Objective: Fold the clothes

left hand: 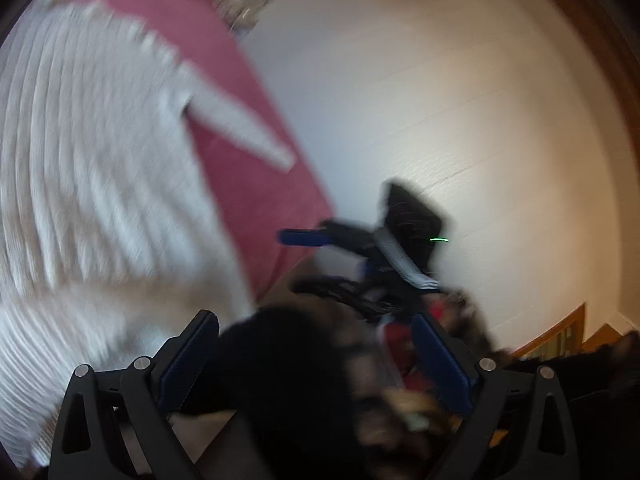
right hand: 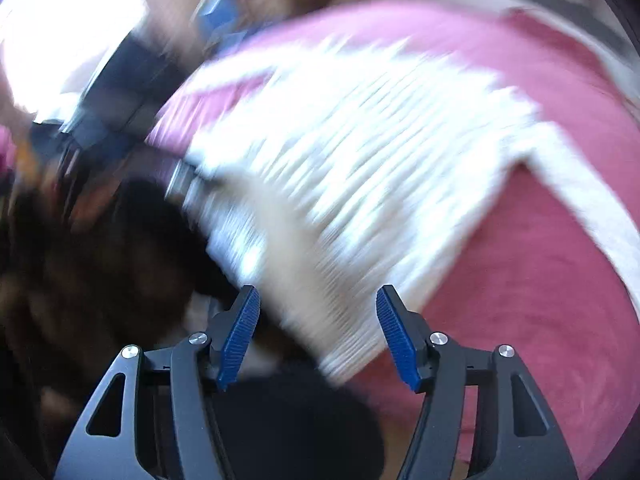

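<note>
A white ribbed garment (left hand: pixel 92 168) lies spread on a pink-red cover (left hand: pixel 256 176), with one pointed corner reaching right. My left gripper (left hand: pixel 314 317) stands open at the garment's near right edge. A dark blurred mass shows between its blue pads (left hand: pixel 440 364), and they do not press on it. My right gripper (left hand: pixel 290 262) hovers off the cover's edge. In the right wrist view the garment (right hand: pixel 360 152) fills the middle. The right gripper (right hand: pixel 317 290) is open over its near hem, with nothing pinched between the pads (right hand: pixel 240 332).
The pink-red cover (right hand: pixel 520 300) stretches right of the garment. A pale plank surface (left hand: pixel 440 100) lies beyond the cover's edge, with wooden trim (left hand: pixel 560 332) at lower right. Dark blurred clutter (right hand: pixel 100 260) sits left of the garment. Both views are motion-blurred.
</note>
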